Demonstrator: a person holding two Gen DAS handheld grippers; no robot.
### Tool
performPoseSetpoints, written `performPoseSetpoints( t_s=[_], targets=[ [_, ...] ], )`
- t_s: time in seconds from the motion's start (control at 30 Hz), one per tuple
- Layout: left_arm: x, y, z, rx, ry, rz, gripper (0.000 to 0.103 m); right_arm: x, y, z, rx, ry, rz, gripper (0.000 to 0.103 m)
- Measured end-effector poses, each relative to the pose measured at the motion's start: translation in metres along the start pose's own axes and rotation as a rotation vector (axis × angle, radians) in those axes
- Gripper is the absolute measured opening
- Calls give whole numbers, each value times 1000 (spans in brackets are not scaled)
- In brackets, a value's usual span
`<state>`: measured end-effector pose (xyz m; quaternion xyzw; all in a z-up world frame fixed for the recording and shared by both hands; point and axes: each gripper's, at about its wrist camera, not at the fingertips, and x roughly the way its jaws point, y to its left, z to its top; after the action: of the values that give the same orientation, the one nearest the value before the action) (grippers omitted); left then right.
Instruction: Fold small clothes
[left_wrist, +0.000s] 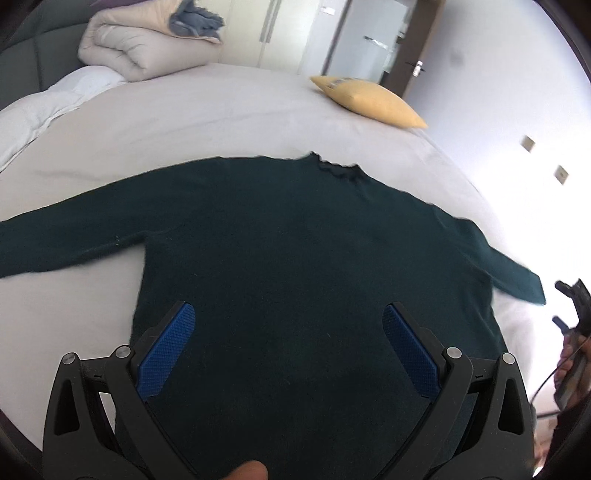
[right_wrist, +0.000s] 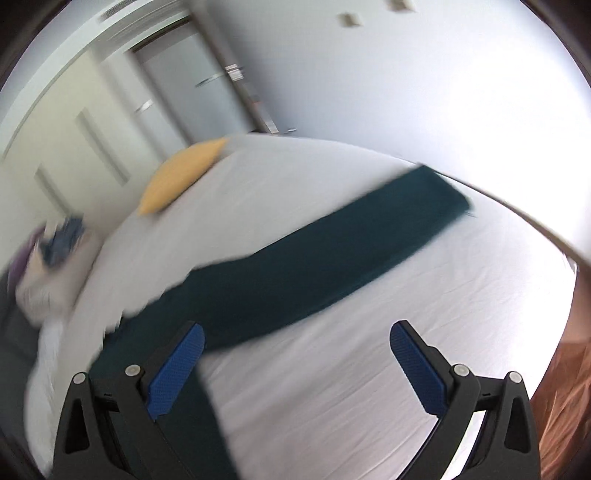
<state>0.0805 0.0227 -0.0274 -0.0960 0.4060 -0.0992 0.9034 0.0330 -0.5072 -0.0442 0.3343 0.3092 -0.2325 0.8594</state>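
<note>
Sweater (left_wrist: 295, 258), dark green knit, was seen from the left wrist spread flat on the bed (left_wrist: 221, 122), sleeves out, beneath the left gripper (left_wrist: 288, 325), whose fingers were spread and empty. From the blurred right wrist, the right gripper (right_wrist: 295, 343) was likewise spread above one sleeve (right_wrist: 332, 251). Soft, limp, light fabric was judged; hem corners or a cuff would be pinched best.

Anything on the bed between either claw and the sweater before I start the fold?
Nothing visible. The left claw hangs open over the sweater body; the right claw is open beside its sleeve. The yellow pillow lies well clear.
</note>
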Motion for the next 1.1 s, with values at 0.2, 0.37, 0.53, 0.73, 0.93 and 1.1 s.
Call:
performPoseSetpoints(
  t_s=[0.2, 0.37, 0.53, 0.73, 0.93, 1.1],
  targets=[
    [28, 2, 12, -24, 18, -34, 103, 36, -96, 43, 309, 36, 43, 102],
    [54, -18, 23, 19, 26, -69, 103, 62, -122, 56, 411, 17, 69, 99],
    [74, -32, 31, 44, 39, -111, 103, 76, -119, 76, 420, -28, 88, 83],
    [86, -40, 35, 58, 43, -178, 99, 75, -119, 80, 385, -17, 54, 24],
    [98, -52, 63, 47, 41, -290, 96, 60, 6, 78, 10, -21, 65, 12],
    [110, -50, 88, -88, 77, -463, 96, 63, 182, 7, -462, 22, 195, 11]
  ],
)
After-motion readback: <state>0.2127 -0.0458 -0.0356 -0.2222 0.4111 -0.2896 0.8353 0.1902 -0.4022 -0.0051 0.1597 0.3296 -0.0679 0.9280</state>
